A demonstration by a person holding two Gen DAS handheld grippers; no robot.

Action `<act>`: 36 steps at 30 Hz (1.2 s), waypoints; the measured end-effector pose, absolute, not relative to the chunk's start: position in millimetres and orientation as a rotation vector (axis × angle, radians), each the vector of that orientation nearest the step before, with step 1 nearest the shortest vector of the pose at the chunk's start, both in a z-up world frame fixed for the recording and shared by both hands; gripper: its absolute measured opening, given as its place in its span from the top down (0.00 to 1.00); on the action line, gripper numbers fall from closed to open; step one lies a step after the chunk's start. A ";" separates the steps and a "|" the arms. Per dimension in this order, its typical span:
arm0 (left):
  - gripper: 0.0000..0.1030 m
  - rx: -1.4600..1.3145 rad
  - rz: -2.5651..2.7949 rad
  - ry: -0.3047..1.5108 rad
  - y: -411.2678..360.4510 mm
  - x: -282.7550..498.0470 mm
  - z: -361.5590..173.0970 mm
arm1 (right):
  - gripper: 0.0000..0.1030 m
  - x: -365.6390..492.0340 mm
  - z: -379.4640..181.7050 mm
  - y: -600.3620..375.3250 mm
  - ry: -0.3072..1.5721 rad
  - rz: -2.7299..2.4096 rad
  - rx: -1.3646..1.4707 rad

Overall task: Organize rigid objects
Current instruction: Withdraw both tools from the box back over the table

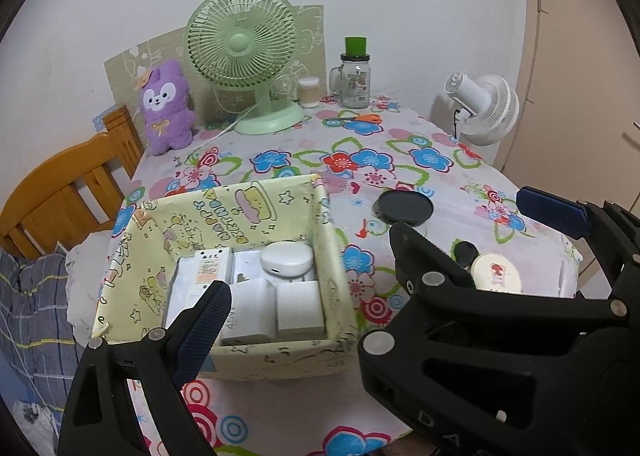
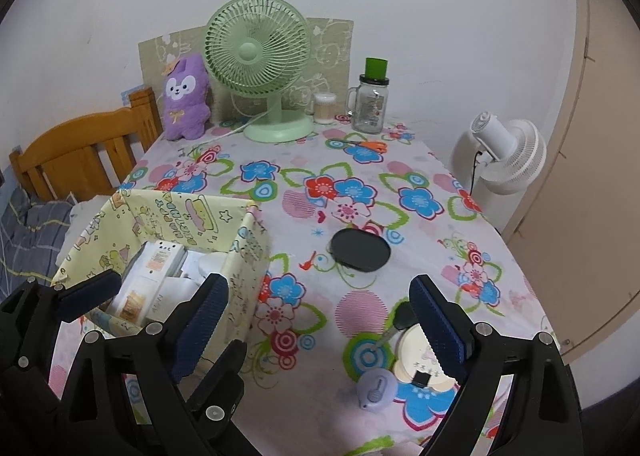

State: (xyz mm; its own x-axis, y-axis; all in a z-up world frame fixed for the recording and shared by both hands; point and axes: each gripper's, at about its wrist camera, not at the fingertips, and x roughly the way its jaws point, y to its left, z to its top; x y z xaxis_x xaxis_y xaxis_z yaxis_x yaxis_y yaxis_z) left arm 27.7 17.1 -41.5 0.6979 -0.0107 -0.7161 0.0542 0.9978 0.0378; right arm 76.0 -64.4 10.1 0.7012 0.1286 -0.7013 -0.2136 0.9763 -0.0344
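Observation:
A yellow cartoon-print box [image 1: 320,240] [image 2: 244,252] stands at the table's near left and holds white cartons and a white rounded case [image 1: 286,262]. My left gripper [image 1: 316,296] hovers open over the box with nothing between its fingers [image 2: 88,292]. To the right, my right gripper [image 2: 320,316] [image 1: 476,223] is open and empty above the cloth. A black oval disc [image 2: 360,250] [image 1: 404,207] lies ahead of it. Near its right finger lie a round cream tin [image 2: 416,360] [image 1: 496,272], a black key-like piece [image 2: 404,316] and a small lilac gadget [image 2: 376,386].
Along the back of the flowered table stand a green fan [image 2: 258,55], a purple plush [image 2: 186,95], a cotton-swab tub [image 2: 325,107] and a glass jar [image 2: 370,103], with orange scissors [image 2: 366,144] in front. A white fan [image 2: 508,151] stands off the right edge, a wooden bed frame [image 2: 80,151] left.

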 end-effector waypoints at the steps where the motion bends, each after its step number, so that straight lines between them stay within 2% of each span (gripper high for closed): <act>1: 0.07 0.061 -0.038 0.796 13.9 27.1 -41.1 | 0.09 75.4 10.1 -66.7 0.771 0.190 -0.115; 19: 0.05 0.101 -0.101 0.792 -39.2 24.7 -46.9 | 0.09 67.8 4.1 -123.0 0.770 0.138 -0.076; 36: 0.03 0.060 -0.151 0.818 -72.5 44.7 -83.5 | 0.09 84.6 -31.1 -161.5 0.809 0.092 -0.071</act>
State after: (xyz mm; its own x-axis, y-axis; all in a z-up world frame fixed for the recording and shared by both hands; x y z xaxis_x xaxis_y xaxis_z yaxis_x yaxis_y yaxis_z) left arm 44.7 -72.5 -83.5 0.6736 -0.1112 -0.7307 0.1576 0.9875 -0.0049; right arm 84.6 -161.5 -31.1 0.6864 0.0551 -0.7252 -0.1093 0.9936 -0.0280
